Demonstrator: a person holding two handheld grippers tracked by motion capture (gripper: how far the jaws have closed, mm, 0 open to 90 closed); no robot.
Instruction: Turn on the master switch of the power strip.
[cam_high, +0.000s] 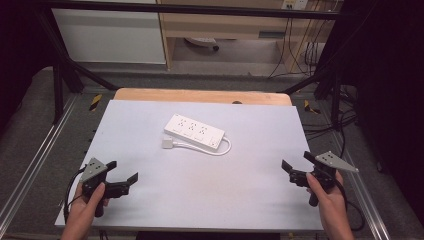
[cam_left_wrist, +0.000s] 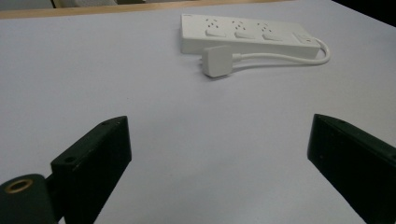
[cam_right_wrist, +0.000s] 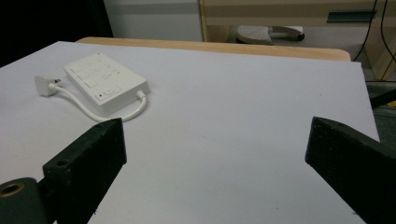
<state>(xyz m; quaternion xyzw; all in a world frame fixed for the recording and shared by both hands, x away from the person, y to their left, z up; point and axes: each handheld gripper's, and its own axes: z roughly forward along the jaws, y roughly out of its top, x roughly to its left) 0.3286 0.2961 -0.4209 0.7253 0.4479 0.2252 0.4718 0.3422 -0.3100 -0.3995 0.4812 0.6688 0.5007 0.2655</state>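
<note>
White rectangular plastic power strip (cam_high: 195, 132) (short cord looped, plug alongside) lies mid-table on the pale grey tabletop (cam_high: 200, 190) — well apart from left gripper (cam_high: 123, 172) and right gripper (cam_high: 295, 165), both jaws wide, empty.

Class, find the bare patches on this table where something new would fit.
The near half, between the left gripper and right gripper, is bare. So are the strips left and right of the power strip. It is tightest beside its plug and looped cord.
</note>
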